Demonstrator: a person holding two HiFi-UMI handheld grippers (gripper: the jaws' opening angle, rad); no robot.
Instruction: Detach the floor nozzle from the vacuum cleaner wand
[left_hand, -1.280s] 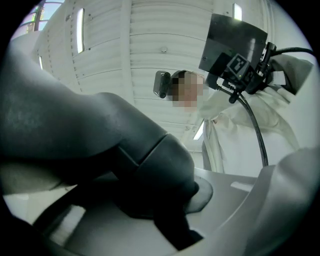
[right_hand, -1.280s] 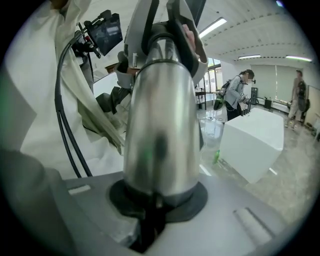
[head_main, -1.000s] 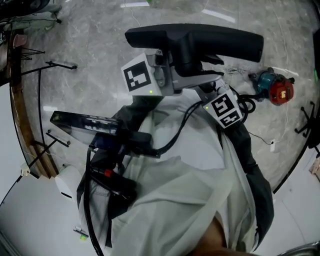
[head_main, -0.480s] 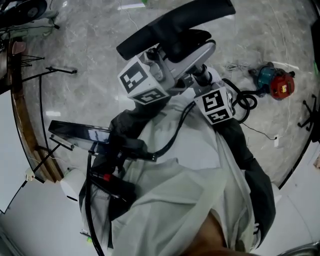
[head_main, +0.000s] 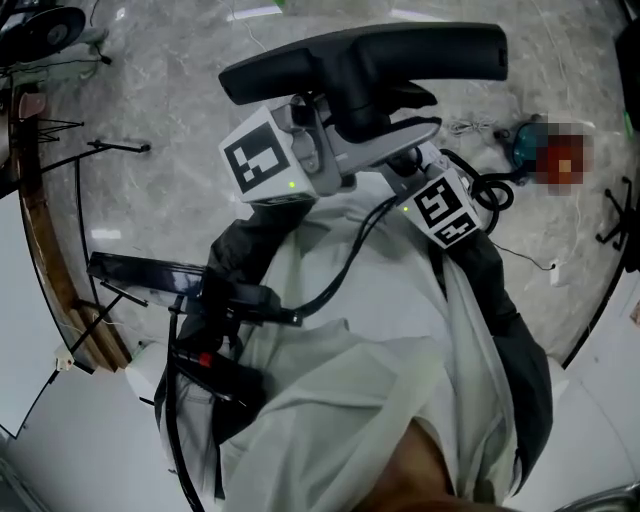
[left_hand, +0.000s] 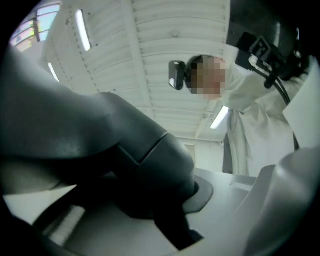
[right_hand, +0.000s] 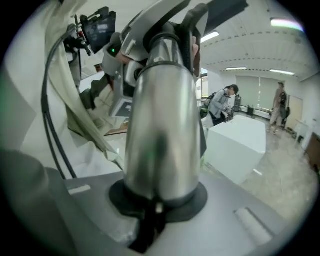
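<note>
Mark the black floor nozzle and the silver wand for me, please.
Black plastic floor nozzle (head_main: 420, 52): head view, middle of its long head.
Silver metal wand (right_hand: 160, 120): right gripper view, middle of the shiny tube, above the dark pad.

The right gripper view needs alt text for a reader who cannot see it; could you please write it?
A shiny metal wand fills the centre, clamped between the grey jaws of the right claw. Its far end reaches the dark floor nozzle at the top. A white coat and black cable hang at left; people stand far off at right.
</note>
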